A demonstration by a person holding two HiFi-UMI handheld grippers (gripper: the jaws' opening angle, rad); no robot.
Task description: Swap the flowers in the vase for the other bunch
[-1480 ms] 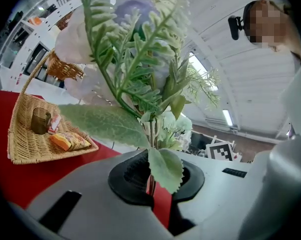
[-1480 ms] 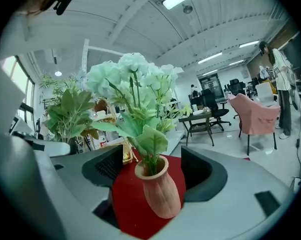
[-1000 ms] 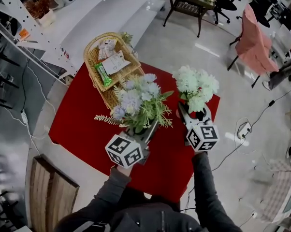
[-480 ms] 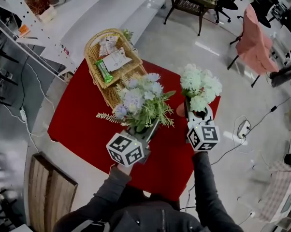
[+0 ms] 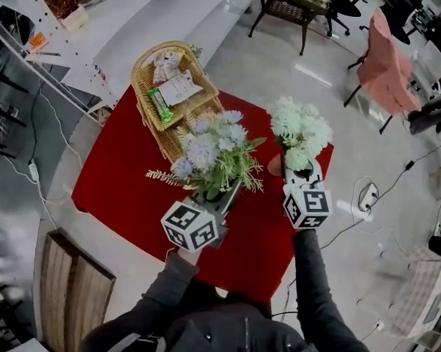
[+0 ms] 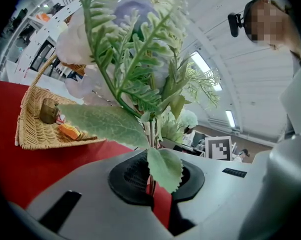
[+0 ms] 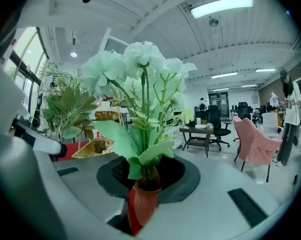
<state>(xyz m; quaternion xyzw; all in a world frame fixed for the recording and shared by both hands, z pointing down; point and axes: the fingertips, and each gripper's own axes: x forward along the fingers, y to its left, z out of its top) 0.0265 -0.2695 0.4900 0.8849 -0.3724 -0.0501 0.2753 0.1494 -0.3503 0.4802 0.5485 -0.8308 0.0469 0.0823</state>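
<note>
Pinching light, floppy purple bunch (image 5: 209, 152) at its stems, left gripper (image 6: 151, 184); right gripper (image 5: 298, 174) jaws just closed onto tippy, breakable red vase (image 7: 141, 206)

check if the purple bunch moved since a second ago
No. The purple bunch still overlaps the wicker basket's near end, above the red cloth.

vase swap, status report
Left gripper shut on purple bunch stems. Right gripper just closing on red vase, white flowers in it. Nothing in the way.
</note>
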